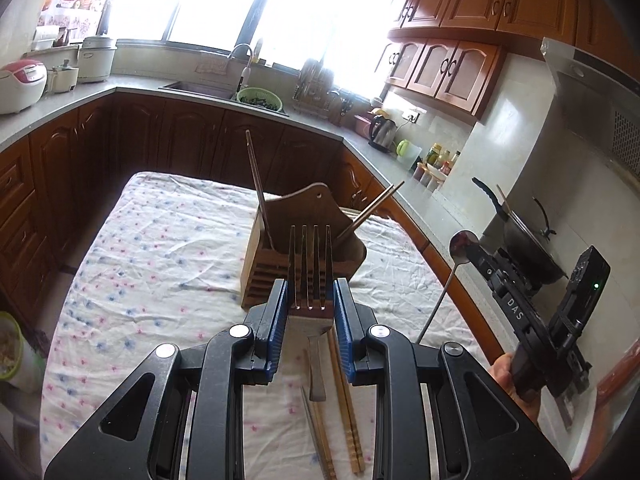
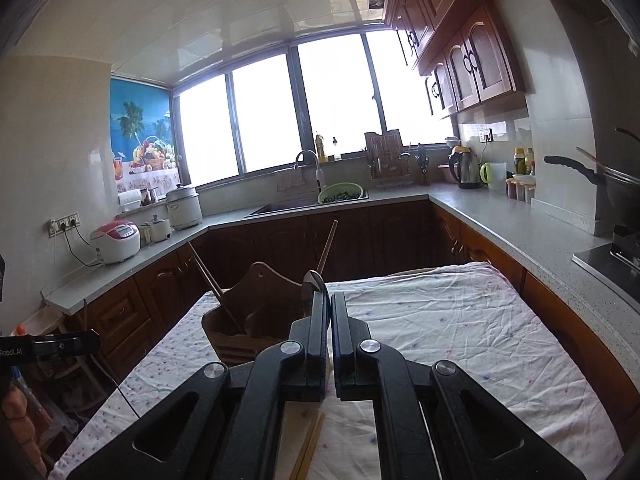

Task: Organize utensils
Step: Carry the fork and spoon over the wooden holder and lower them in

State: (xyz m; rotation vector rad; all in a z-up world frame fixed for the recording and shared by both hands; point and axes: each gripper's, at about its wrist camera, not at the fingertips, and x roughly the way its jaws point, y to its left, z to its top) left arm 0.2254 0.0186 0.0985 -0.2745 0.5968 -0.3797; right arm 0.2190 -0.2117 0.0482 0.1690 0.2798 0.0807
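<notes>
While the left tongs clamp a silver four-tined metal fork between their blue pads, its long axis runs straight up the centre of the frame, tines pointing away toward the brown wooden utensil holder on the floral-clothed tabletop. The right tongs are closed on a long-handled silver metal spoon, bowl uppermost at lower right, handle slanting down-left. Wooden chopsticks lie lengthwise below on the cloth.
</notes>
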